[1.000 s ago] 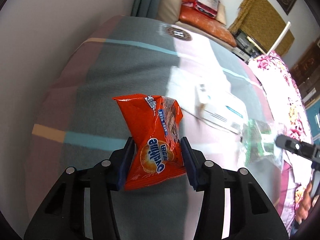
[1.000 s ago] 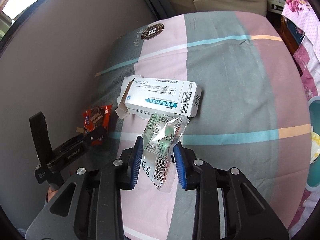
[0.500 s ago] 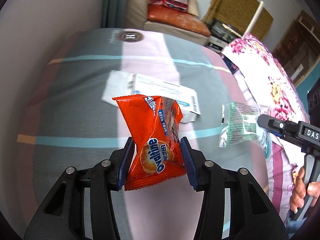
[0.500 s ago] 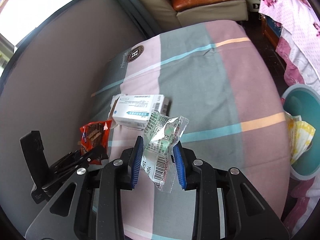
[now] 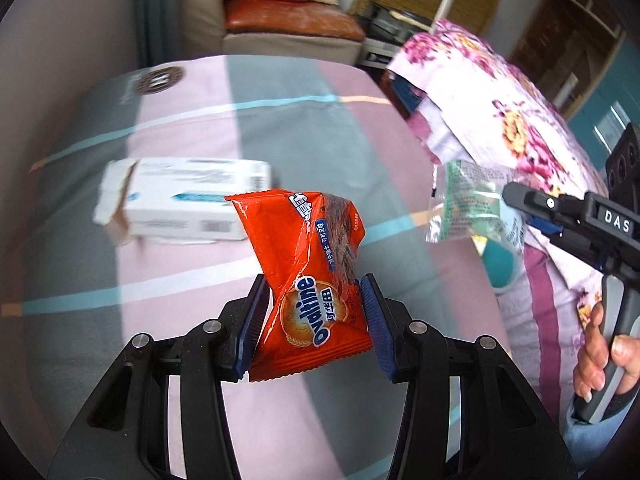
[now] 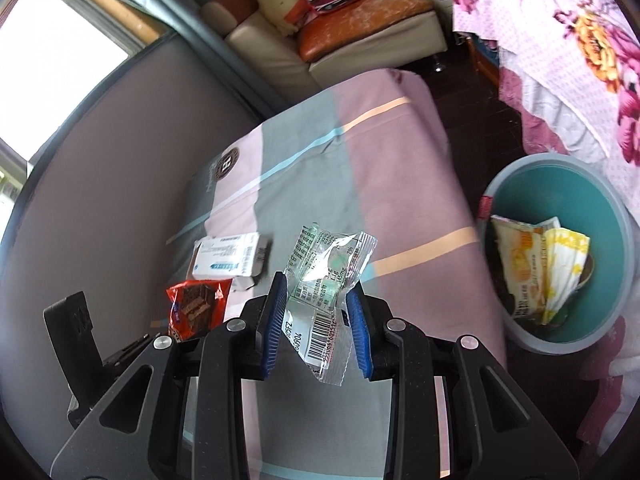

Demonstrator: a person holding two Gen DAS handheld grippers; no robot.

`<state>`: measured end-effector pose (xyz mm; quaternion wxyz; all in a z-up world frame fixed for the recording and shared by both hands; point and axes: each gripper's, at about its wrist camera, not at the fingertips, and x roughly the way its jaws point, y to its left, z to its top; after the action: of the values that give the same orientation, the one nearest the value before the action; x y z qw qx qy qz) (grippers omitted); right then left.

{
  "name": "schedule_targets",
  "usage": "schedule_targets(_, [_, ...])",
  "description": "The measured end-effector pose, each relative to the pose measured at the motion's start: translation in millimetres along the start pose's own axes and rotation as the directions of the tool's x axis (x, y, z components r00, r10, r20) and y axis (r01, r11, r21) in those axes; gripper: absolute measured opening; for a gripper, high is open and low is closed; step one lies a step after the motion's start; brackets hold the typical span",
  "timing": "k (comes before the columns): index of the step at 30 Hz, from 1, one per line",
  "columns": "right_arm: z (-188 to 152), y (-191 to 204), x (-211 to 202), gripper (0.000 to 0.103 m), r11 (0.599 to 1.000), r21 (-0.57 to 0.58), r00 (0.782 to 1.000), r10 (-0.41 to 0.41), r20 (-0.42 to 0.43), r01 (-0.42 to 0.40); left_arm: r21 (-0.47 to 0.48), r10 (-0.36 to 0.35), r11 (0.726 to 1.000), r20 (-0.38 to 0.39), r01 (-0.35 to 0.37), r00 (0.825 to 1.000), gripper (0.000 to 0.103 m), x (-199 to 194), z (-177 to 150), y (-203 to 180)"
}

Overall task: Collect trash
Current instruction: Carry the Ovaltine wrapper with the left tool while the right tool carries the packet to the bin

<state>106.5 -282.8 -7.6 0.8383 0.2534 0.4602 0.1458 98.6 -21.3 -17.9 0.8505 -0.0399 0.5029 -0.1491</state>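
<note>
Left gripper [image 5: 314, 326] is clamped on orange Ovaltine packet [image 5: 308, 280], long axis pointing away from fingers. Right gripper [image 6: 316, 326] is clamped on clear wrapper [image 6: 326, 290], likewise oriented.

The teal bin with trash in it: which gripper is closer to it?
Right. The right gripper, clamping the clear wrapper, is beside the teal bin. The left gripper, with the orange Ovaltine packet, is farther off, over the bed.

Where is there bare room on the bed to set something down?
Free: striped sheet between the box and the edge by the bin, and the far end past the logo. Crowded: around the box, and the bin, which holds papers.
</note>
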Motion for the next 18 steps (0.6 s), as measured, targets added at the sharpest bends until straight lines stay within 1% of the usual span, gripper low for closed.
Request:
schedule_targets(1, [1,-3,-2,0.029,1.0,0.004,1.0,0.0,0.004,0.0,0.022,-0.004,1.0,-0.005,0.005,1.0,0.048,3,2,-10])
schedule_targets(2, [4,-16,-11,0.029,1.0,0.028,0.999,-0.005,0.032,0.004,0.041,-0.009,0.999,-0.009,0.009,1.0,0.048,6,5,-18])
schedule_targets(5, [8,-34,-25,0.029,0.998,0.059,0.997,-0.02,0.072,0.016,0.108,-0.038,0.993,-0.026,0.04,0.999,0.048,15,12,-51])
schedule_targets(8, [14,-61,-48,0.029,0.993,0.103,0.988,-0.065,0.138,0.051,0.161,-0.051,0.985,-0.037,0.056,0.998,0.048,24,19,-81])
schedule_targets(14, [17,-103,-77,0.029,0.979,0.187,0.973,-0.114,0.199,0.077,0.253,-0.072,0.963,-0.072,0.088,0.995,0.048,45,29,-134])
schedule_targets(18, [23,-126,-89,0.029,0.972,0.217,0.968,-0.134,0.212,0.087,0.294,-0.089,0.949,-0.099,0.114,0.991,0.049,61,33,-165])
